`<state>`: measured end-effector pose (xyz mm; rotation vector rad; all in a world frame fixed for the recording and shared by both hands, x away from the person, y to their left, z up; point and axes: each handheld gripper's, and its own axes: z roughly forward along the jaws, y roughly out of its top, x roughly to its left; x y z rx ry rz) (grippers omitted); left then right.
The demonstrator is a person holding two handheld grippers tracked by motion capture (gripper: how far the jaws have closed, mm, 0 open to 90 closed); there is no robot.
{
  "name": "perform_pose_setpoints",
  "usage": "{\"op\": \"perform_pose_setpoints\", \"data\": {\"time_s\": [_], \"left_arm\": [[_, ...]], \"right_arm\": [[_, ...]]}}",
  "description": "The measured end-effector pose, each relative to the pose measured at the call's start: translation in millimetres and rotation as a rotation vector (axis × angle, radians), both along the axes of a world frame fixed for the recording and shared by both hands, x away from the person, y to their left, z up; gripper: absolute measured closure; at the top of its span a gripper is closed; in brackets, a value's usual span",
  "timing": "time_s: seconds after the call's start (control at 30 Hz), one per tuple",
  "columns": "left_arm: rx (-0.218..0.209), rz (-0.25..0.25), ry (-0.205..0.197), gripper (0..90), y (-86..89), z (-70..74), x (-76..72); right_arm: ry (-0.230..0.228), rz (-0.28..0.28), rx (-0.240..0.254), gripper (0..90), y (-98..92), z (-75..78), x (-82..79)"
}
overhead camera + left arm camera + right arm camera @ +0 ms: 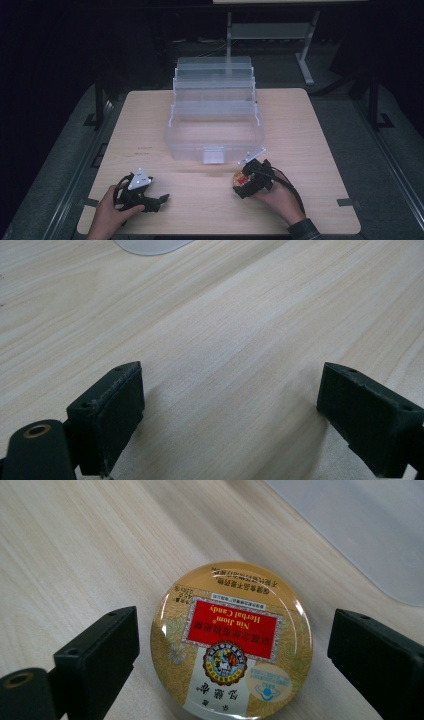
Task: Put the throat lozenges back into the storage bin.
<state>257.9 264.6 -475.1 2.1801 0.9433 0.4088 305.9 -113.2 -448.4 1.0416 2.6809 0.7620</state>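
A round gold candy tin [231, 642] with a red label lies flat on the wooden table [200, 205], near its front right. My right gripper [232, 650] stands over the tin with one jaw on each side, a gap of bare table showing between each pad and the tin's rim. From above, the right gripper [244, 181] is held by a hand just in front of the clear box, with the tin [240, 178] at its tip. My left gripper [159, 200] rests at the front left, held by the other hand. Its jaws [230, 410] stand wide apart over bare wood.
A clear plastic box [192, 150] with stepped fold-out trays stands open at the middle back of the table, latch facing me. Its corner shows in the right gripper view [360, 525] and the left gripper view [150, 245]. Dark floor surrounds the table.
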Motion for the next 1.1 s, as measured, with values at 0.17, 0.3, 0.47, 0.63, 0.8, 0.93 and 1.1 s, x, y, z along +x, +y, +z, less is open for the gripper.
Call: {"op": "perform_pose_setpoints", "data": {"time_s": [0.17, 0.3, 0.47, 0.63, 0.8, 0.93, 1.1], "left_arm": [[0.0, 0.0, 0.0, 10.8, 0.0, 0.0, 0.0], [0.0, 0.0, 0.0, 10.8, 0.0, 0.0, 0.0], [0.0, 0.0, 0.0, 10.8, 0.0, 0.0, 0.0], [0.0, 0.0, 0.0, 10.8, 0.0, 0.0, 0.0], [0.0, 0.0, 0.0, 10.8, 0.0, 0.0, 0.0], [0.0, 0.0, 0.0, 10.8, 0.0, 0.0, 0.0], [0.0, 0.0, 0.0, 10.8, 0.0, 0.0, 0.0]], "right_arm": [[0.001, 0.0, -0.01, 6.0, 2.5, -2.2, 0.2], [-0.001, -0.003, -0.01, 6.1, 3.1, -2.9, 0.6], [0.005, 0.002, -0.019, 7.1, 3.9, -4.7, 1.0], [0.005, 0.008, -0.018, 11.8, 4.7, -5.2, 0.6], [0.005, 0.012, -0.024, 13.7, 5.3, -5.3, 0.4], [0.007, 0.015, -0.028, 16.0, 4.9, -5.3, 0.6], [0.004, 0.015, -0.024, 19.0, 4.2, -4.2, 0.0]]}}
